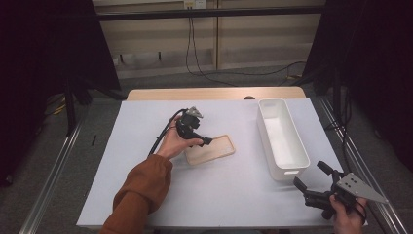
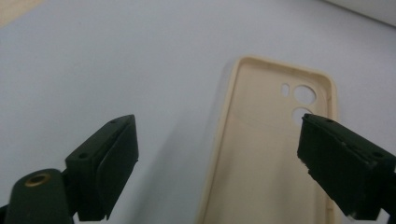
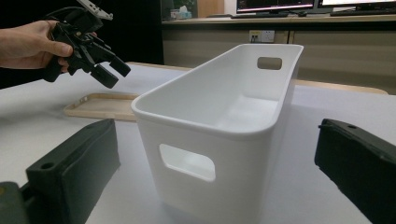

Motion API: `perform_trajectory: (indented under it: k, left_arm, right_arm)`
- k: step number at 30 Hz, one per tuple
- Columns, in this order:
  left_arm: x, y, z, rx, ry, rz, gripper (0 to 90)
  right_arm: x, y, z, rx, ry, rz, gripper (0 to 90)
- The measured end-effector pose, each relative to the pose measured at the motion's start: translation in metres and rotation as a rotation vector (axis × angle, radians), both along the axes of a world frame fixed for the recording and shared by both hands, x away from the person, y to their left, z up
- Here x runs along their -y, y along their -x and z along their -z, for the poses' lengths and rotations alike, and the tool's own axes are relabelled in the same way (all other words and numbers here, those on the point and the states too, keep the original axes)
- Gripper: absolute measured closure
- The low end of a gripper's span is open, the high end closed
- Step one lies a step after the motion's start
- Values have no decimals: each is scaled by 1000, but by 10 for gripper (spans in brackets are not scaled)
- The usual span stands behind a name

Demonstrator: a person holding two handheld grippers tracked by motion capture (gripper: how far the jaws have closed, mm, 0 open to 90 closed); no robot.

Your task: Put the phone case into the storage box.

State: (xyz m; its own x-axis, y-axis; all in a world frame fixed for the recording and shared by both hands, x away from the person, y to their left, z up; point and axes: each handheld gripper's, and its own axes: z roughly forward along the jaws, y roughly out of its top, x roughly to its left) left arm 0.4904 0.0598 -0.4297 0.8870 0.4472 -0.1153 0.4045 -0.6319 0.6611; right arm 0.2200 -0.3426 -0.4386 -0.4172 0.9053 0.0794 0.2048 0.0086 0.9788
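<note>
A beige phone case (image 1: 210, 149) lies flat on the white table cover, inner side up, its camera holes showing in the left gripper view (image 2: 271, 154). My left gripper (image 1: 203, 141) hovers just above its near left edge, open, with one jaw over the case and the other over bare cover (image 2: 219, 156). A white plastic bin (image 1: 281, 138) stands empty at the right. My right gripper (image 1: 311, 176) is open near the table's front right corner, facing the bin's near end (image 3: 212, 140). In the right gripper view the left gripper (image 3: 109, 70) hangs over the case (image 3: 100, 105).
The white cover (image 1: 146, 146) lies over a wooden table whose far edge (image 1: 214, 92) shows. Dark curtains and stands flank both sides. A cable (image 1: 163, 134) trails from the left gripper. Bare cover stretches along the front and left.
</note>
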Motion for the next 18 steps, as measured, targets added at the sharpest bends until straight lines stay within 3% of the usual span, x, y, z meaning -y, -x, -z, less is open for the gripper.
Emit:
perform_trajectory:
  k: [3, 4, 16, 18]
  left_arm:
    - [-2, -3, 2, -3, -69, 25, 182]
    - [-2, -3, 4, -24, -46, 2, 197]
    - [3, -5, 14, -73, -128, 65, 365]
    - [4, -5, 16, -83, -140, 81, 430]
  right_arm:
    - [0, 0, 0, 0, 1, -1, 0]
    - [0, 0, 0, -1, 0, -1, 0]
    - [0, 0, 0, -1, 0, -4, 0]
    - [0, 0, 0, -2, -1, -3, 0]
